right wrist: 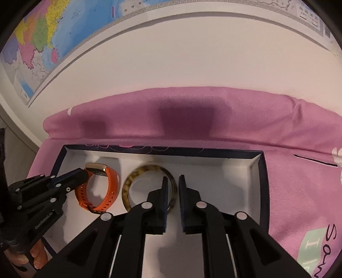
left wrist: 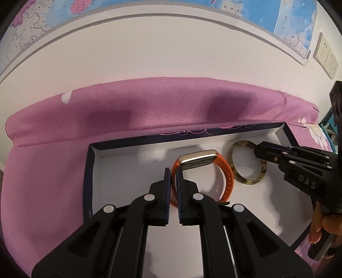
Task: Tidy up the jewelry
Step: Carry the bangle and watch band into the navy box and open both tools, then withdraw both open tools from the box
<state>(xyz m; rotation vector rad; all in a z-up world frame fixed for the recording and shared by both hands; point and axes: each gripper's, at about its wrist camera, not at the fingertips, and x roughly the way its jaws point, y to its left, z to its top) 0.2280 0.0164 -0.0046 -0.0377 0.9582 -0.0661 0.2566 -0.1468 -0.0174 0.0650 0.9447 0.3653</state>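
Left wrist view: the left tongs (left wrist: 173, 173) are clamped on the strap of the orange smartwatch (left wrist: 222, 169), one blue pad on each side of the band, inside the shallow white-lined box (left wrist: 94, 171). Just beside the watch, toward the box's right end, lies the tortoiseshell bangle (left wrist: 232, 169), flat on the box floor. The right tongs (right wrist: 172, 181) are narrow; in the right wrist view the bangle's rim passes through the gap, and a sliver of space shows beside the right pad, so the grip looks slack. Fingers (left wrist: 318, 231) hold the right tool's handle. Beyond the box lies pink floral fabric (left wrist: 149, 107), then a wall map (left wrist: 295, 19).
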